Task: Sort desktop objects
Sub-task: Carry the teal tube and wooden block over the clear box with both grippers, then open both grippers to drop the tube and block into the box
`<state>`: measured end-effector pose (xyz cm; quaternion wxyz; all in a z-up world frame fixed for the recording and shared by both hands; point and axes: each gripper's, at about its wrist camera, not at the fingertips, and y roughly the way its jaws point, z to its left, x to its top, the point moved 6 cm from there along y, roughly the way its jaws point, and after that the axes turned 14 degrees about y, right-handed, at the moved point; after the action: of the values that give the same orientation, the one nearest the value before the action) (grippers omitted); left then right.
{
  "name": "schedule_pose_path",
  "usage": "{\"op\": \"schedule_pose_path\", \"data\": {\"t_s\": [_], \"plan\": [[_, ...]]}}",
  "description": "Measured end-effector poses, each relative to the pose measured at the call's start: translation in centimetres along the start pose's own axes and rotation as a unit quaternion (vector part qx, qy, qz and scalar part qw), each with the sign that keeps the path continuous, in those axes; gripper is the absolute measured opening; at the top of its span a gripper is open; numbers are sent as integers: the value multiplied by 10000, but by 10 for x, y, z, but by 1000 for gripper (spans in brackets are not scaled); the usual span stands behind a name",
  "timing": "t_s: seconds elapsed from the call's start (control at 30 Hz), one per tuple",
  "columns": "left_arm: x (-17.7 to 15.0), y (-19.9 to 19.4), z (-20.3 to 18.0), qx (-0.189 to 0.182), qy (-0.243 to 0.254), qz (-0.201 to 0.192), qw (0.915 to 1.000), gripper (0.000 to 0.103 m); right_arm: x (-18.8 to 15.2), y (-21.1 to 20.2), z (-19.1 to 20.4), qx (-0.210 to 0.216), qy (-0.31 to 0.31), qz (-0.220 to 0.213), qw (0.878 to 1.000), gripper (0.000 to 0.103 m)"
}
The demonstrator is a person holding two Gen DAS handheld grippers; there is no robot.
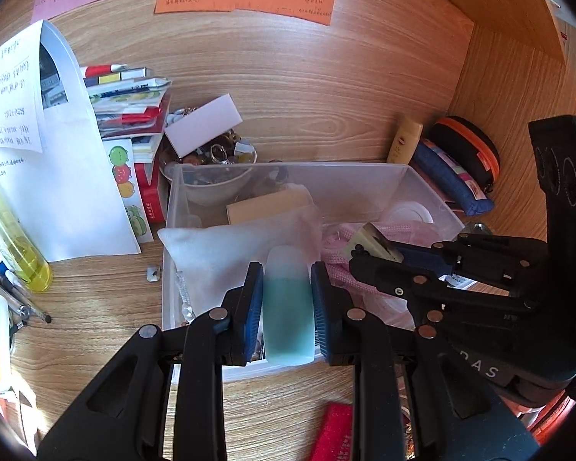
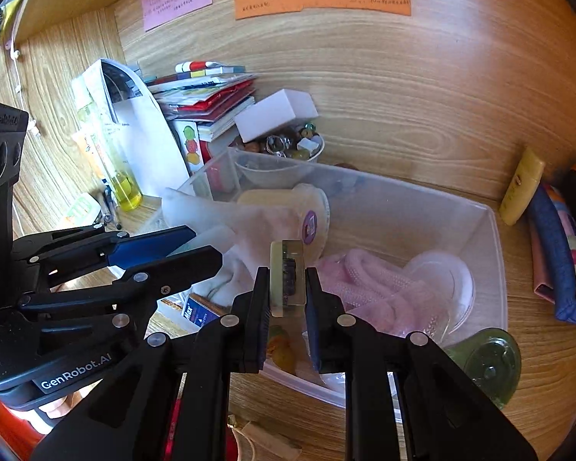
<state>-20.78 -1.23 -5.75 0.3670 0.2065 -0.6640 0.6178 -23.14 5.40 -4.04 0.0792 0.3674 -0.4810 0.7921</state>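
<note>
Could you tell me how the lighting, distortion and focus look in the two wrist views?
Left wrist view: strong fisheye bending of the desk grain, dark vignette at the corners, sunlight on the yellow bottle; the bin is sharp, notes too small to read. Right wrist view: same barrel distortion, warm bright light on the back panel, near gripper parts a little soft.

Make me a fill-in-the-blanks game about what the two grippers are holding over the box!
1. The left gripper is shut on a small bottle of ____ liquid.
2. Both grippers hang over a clear plastic ____.
3. The rope lying inside the box is ____.
4. The right gripper is ____ on a small flat case.

Missing words: blue-green; box; pink; shut
</note>
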Motion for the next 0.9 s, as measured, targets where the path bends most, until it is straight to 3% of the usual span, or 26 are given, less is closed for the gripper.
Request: {"op": "schedule_pose_path", "data": {"t_s": [0.33, 0.77, 0.83, 0.9], "plan": [[-3, 5, 1, 113, 73, 123, 9998, 25, -3, 5, 0, -219, -149, -46, 9996, 15], [4, -23, -2, 307, 219, -231, 9990, 30, 3, -22, 12, -135, -291, -351, 9989, 16], [4, -29, -2, 330, 226, -247, 9989, 34, 3, -28, 11, -182, -315, -410, 9985, 21], [4, -35, -2, 347, 222, -292, 9987, 40, 3, -34, 9, -217, -290, -484, 9982, 33]]}}
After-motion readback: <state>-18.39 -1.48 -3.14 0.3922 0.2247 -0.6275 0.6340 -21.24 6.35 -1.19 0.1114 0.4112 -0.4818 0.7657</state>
